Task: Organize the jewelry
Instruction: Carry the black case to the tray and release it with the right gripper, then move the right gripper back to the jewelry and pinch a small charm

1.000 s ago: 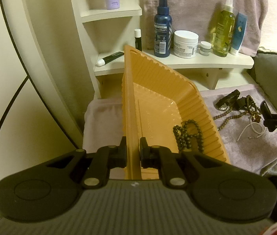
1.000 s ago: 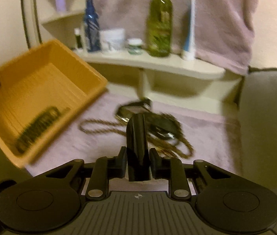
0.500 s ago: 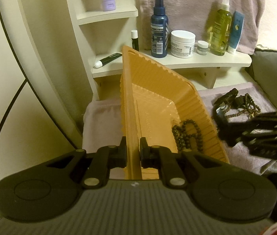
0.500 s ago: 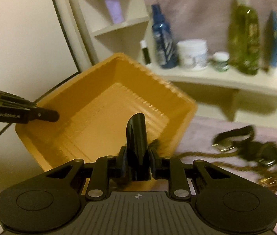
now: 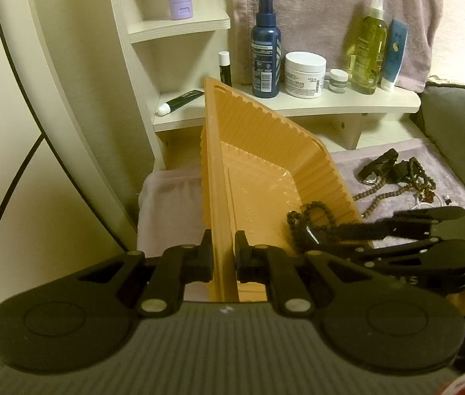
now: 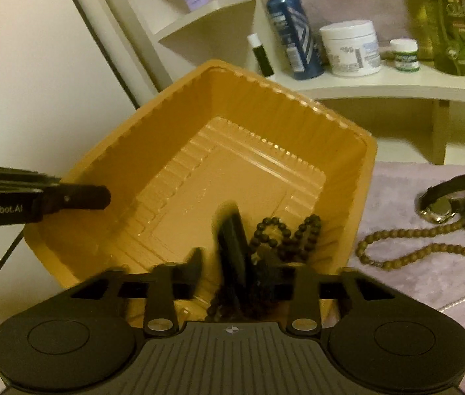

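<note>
My left gripper [image 5: 223, 260] is shut on the near wall of the orange ribbed tray [image 5: 265, 171], which it holds tilted. In the right wrist view it shows at the tray's left rim [image 6: 101, 197]. A dark bead bracelet [image 6: 285, 233] lies in the tray's low corner [image 5: 311, 212]. My right gripper [image 6: 231, 263] hangs over that corner with its jaws opening. A flat black piece [image 6: 232, 247] stands loose between them, close to the right finger and blurred. From the left wrist view the right gripper [image 5: 311, 235] reaches in from the right.
On the mauve cloth [image 6: 413, 296] right of the tray lie a brown bead necklace [image 6: 413, 250], a black-strapped watch [image 6: 439, 204] and a thin pale chain. A white shelf [image 5: 347, 105] behind carries bottles and jars. A grey cushion [image 5: 462, 118] borders the right side.
The right gripper swung left from the jewelry on the cloth to over the tray, carrying the black piece, and its jaws have spread apart. The left gripper and tray stayed still.
</note>
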The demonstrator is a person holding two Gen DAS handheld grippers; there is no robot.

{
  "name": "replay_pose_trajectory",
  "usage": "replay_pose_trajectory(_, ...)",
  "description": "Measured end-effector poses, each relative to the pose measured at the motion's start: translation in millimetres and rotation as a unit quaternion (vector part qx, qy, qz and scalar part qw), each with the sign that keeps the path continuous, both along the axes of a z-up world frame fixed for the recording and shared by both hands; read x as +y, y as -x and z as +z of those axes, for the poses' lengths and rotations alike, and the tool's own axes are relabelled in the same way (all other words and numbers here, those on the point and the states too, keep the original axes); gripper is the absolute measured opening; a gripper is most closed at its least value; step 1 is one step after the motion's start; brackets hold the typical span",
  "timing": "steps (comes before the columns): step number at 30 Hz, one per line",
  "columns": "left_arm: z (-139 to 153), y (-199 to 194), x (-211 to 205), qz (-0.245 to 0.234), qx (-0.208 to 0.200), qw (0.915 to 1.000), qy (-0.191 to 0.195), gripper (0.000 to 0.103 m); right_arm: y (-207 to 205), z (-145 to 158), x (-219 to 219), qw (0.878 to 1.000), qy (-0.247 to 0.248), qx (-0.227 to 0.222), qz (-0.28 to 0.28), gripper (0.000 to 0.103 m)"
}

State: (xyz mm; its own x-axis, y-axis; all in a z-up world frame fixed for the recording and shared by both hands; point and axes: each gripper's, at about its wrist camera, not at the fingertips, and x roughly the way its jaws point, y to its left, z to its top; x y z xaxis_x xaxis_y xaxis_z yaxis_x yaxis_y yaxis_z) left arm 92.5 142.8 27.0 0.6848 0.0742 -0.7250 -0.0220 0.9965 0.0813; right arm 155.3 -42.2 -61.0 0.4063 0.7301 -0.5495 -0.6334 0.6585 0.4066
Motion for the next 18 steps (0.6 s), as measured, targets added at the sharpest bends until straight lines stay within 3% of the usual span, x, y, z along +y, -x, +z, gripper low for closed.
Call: replay_pose_trajectory(18,-0.1,0.4,-0.7,0.000,-0.001,1.0000,0.000,0.010,9.9,1.8,-34.8,0.997,0.038,-0.030,-0.061,0.059)
